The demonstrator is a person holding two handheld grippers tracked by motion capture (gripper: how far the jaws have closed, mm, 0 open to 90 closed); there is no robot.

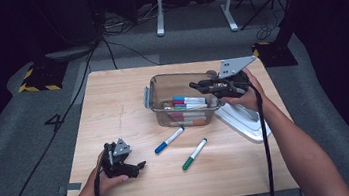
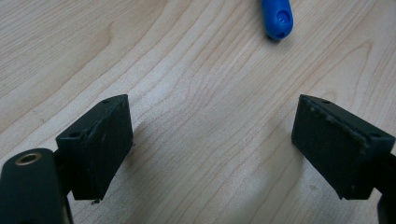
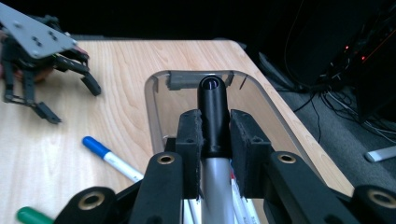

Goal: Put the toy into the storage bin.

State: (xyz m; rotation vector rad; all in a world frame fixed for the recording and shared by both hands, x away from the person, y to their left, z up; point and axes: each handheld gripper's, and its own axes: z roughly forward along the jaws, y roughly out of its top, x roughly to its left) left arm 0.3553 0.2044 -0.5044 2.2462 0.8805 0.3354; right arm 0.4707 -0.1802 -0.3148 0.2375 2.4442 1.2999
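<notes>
Leftmost, the left gripper point(image 1: 129, 168) rested low on the pale wooden table point(image 1: 112, 100) near its front left corner, held in the person's left hand point(image 1: 103, 180); in the left gripper view its two black jaws stood wide apart over bare wood with nothing between them, released, and the blue cap end of a marker lay just beyond them. Next along the table lay the white marker with a blue cap point(image 1: 169, 140), slanted, and just to its right the white marker with a green cap point(image 1: 194, 154), slanted the same way; the two were near each other but apart, and both lay loose on the wood in front of the bin. Behind them stood the clear, brownish plastic bin point(image 1: 153, 88), rectangular with rounded corners, holding several more markers with coloured caps piled in its bottom. Over the right part of that bin hung the right gripper point(image 1: 194, 85), carried in the person's right hand point(image 1: 246, 100) and pointing across the bin toward the left of the high view. Its jaws were clenched on a grey-barrelled marker with a black cap point(image 3: 213, 116), the cap pinched between the pads and jutting out past them above the bin's open top. Farthest right, a white lid-like tray point(image 1: 243, 120) lay flat on the table beside the bin.
</notes>
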